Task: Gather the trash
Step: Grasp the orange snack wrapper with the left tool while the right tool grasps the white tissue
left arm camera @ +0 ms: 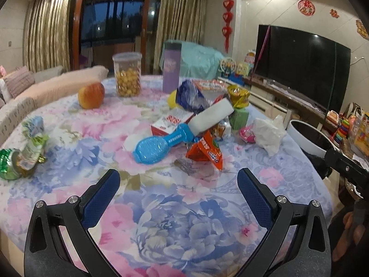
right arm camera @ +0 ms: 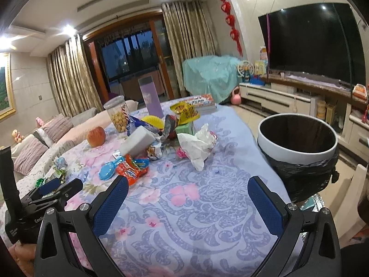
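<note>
An orange snack wrapper (left arm camera: 206, 151) (right arm camera: 132, 168) lies mid-table beside a blue plastic scoop (left arm camera: 156, 146) (right arm camera: 110, 168). A crumpled white tissue (left arm camera: 269, 132) (right arm camera: 196, 144) sits to the right of them, near blue (left arm camera: 190, 97) and yellow (left arm camera: 238, 95) (right arm camera: 184, 112) wrappers. A white bin (right arm camera: 297, 147) (left arm camera: 309, 139) with a black liner stands off the table's right edge. My left gripper (left arm camera: 178, 181) hangs open over the cloth, short of the orange wrapper. My right gripper (right arm camera: 188, 189) is open too, nothing between its fingers, with the bin to its right.
An apple (left arm camera: 91, 95), a jar of yellow balls (left arm camera: 127, 75), a purple tumbler (left arm camera: 171, 68), a white foam block (left arm camera: 211, 117) and green-wrapped items (left arm camera: 20, 161) share the floral tablecloth (left arm camera: 161, 207). A sofa (left arm camera: 34, 87) lies left, a TV (left arm camera: 299, 67) right.
</note>
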`<move>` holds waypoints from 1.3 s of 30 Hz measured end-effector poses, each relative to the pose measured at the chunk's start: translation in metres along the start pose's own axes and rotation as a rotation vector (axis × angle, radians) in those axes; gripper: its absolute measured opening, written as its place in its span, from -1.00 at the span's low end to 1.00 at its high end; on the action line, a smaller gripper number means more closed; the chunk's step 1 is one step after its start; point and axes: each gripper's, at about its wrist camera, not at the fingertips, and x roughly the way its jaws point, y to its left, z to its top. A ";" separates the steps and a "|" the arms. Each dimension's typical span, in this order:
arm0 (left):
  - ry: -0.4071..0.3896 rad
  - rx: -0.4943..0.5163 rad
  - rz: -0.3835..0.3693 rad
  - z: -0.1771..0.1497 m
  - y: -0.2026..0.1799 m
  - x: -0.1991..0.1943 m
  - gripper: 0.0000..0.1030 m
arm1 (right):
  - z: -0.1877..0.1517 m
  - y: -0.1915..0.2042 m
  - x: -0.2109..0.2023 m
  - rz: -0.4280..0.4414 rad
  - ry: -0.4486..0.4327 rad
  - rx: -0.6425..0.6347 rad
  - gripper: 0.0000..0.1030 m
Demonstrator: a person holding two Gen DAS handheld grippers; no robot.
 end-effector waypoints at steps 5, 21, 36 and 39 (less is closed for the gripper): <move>0.054 -0.030 -0.034 0.006 0.001 0.024 1.00 | 0.007 -0.011 0.028 -0.007 0.059 0.019 1.00; 0.191 0.003 -0.072 0.026 -0.021 0.089 0.45 | 0.032 -0.031 0.112 0.004 0.221 0.035 0.69; 0.219 0.044 -0.195 0.019 -0.039 0.081 -0.98 | 0.032 -0.040 0.124 0.074 0.254 0.058 -0.54; 0.208 0.059 -0.226 0.018 -0.048 0.070 -0.98 | 0.030 -0.042 0.111 0.082 0.243 0.072 -0.54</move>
